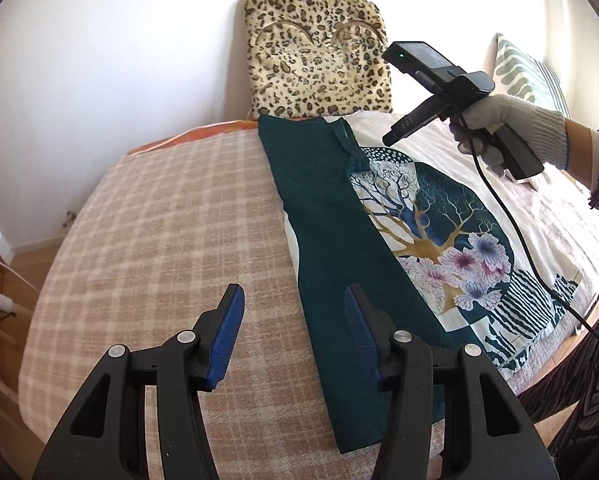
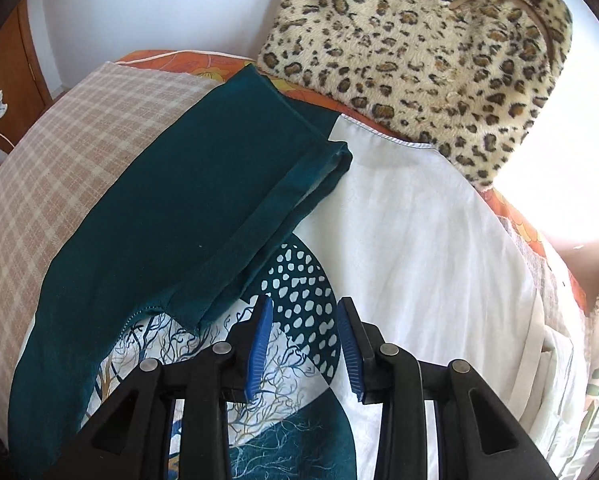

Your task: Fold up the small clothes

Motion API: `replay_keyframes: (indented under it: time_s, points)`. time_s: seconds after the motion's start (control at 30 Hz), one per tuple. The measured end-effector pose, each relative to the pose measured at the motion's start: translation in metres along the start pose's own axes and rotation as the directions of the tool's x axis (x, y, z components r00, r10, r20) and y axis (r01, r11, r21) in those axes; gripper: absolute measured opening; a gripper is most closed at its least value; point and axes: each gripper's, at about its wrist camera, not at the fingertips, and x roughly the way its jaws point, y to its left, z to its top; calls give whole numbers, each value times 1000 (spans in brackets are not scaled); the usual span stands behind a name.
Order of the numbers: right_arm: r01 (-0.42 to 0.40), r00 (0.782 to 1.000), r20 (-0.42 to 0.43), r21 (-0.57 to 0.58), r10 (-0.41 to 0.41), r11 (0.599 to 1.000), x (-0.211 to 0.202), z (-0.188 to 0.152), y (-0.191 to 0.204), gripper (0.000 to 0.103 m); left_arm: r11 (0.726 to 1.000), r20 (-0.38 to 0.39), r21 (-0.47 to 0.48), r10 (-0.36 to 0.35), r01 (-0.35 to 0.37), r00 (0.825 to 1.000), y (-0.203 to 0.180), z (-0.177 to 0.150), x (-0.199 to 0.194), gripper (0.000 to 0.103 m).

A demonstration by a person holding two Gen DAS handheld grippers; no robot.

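Here the left-wrist view takes in the whole bed: a checked beige blanket [image 1: 147,216] on the left, a long dark green garment [image 1: 331,248] down the middle, and a white printed cloth [image 1: 451,216] with a tree and pale flowers to the right. Only this view shows the other tool from outside, a black handle gripped in a white knitted glove [image 1: 511,120] with a cable trailing down across the print. The left gripper [image 1: 295,332] hangs over the bed with its blue ribbed pads spread and nothing between them; the left pad is above the blanket and the right pad above the green garment's edge.

The right-wrist view sits much closer and lets the textures show. The green garment [image 2: 179,220] looks like a soft matt knit, folded lengthwise, with a rolled hem bunched at its far end. The white printed cloth [image 2: 427,232] is smooth and lightly creased, with a dotted teal patch and fine branch lines. A shaggy leopard-print cushion [image 2: 439,52] leans behind it. The right gripper [image 2: 303,344] points down at the print with its jaws apart and empty, the green garment's near corner just to its left, not touching.
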Motion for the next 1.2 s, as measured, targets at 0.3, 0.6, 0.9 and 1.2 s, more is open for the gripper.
replay_keyframes:
  time_s: [0.3,0.6,0.9,1.2]
  points:
    - [-116,981,180,238,73,964,-65,-55,-66,52,990,16,77,-122,120,992,-39,0,-7,51]
    - [-160,959,275,352,61,922,-112,-89,-148,57,950,23,186,-258,250,966,-139,0,-14,54]
    - [-167,957,284,378,57,911,-121,-108,-221,57,870,-43,262,-423,419,905,-238,0,1,61]
    - [-194,958,272,399,86,896,-91,-107,-260,58,818,-122,361,-435,448,892,-301,-4,19,61]
